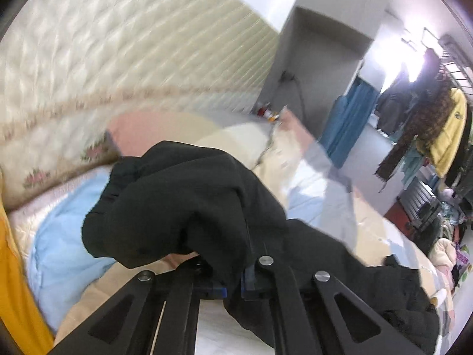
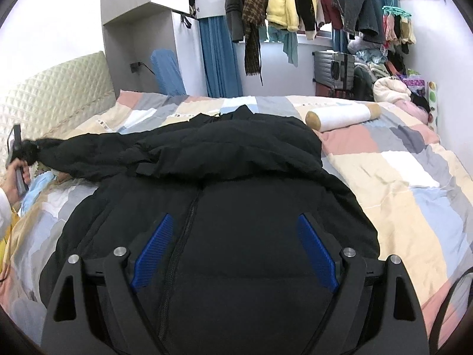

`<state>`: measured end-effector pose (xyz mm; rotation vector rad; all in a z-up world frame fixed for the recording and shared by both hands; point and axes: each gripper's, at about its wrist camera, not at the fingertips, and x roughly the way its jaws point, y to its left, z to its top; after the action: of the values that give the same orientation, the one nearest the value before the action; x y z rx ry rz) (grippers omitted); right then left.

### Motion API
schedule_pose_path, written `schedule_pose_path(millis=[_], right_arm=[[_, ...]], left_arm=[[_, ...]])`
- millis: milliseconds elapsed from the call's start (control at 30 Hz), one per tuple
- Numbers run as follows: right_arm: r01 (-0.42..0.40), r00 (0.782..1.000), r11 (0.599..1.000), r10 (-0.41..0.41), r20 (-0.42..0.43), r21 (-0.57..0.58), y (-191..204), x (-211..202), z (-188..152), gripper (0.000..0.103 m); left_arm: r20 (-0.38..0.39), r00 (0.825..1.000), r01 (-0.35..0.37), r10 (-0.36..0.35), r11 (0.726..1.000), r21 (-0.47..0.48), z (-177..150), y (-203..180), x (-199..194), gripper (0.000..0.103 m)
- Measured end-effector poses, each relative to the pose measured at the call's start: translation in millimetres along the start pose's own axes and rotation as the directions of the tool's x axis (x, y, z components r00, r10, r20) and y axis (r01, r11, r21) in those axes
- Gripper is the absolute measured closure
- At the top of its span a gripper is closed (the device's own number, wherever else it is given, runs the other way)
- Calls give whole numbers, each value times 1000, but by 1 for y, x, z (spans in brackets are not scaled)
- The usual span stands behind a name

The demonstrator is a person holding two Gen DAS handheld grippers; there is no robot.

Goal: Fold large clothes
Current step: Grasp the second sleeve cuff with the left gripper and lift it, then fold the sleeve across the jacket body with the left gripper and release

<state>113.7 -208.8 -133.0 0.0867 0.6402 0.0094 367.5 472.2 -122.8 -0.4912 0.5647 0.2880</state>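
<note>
A black padded jacket (image 2: 236,153) lies front up on the patchwork bed cover (image 2: 399,171), its zipper (image 2: 189,213) running toward me. One sleeve (image 2: 88,151) is stretched out to the left and lifted off the bed. My left gripper (image 2: 17,148) is shut on that sleeve's end, held by a hand at the far left. In the left wrist view the bunched sleeve (image 1: 183,207) covers the left gripper (image 1: 233,284), whose blue pads are pressed together on the cloth. My right gripper (image 2: 235,217) hovers open over the jacket's lower front, with nothing between its blue pads (image 2: 153,248).
A quilted cream headboard (image 2: 59,94) stands at the left. A white bolster pillow (image 2: 340,118) lies behind the jacket. Hanging clothes (image 2: 295,3), a suitcase (image 2: 334,71) and piled laundry (image 2: 390,88) fill the far right. A blue curtain (image 2: 218,59) and cabinet (image 2: 142,14) stand behind the bed.
</note>
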Motion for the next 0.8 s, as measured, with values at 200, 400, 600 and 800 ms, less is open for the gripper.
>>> schedule_pose_path(millis=[200,400,600,800], right_arm=[[-31,999,999,32,39,-27,-4,-16,0,17],[-22,995,999,26,99,-46,-19,-36,3,17],[19,988,1000,-18,153,-11,-44,-51,10,9],[-12,979,999,6,203,30,-58,-64,9,1]], left_arm=[[43,994,96,-97,995,24,16,-58,-69,99],[58,993,98,-105,989,109,26,-121,-120,99],[54,994,74,-95,950,304,13,-201,-161,99],[65,986,123,-156,927,354,-5,-277,-196,99]])
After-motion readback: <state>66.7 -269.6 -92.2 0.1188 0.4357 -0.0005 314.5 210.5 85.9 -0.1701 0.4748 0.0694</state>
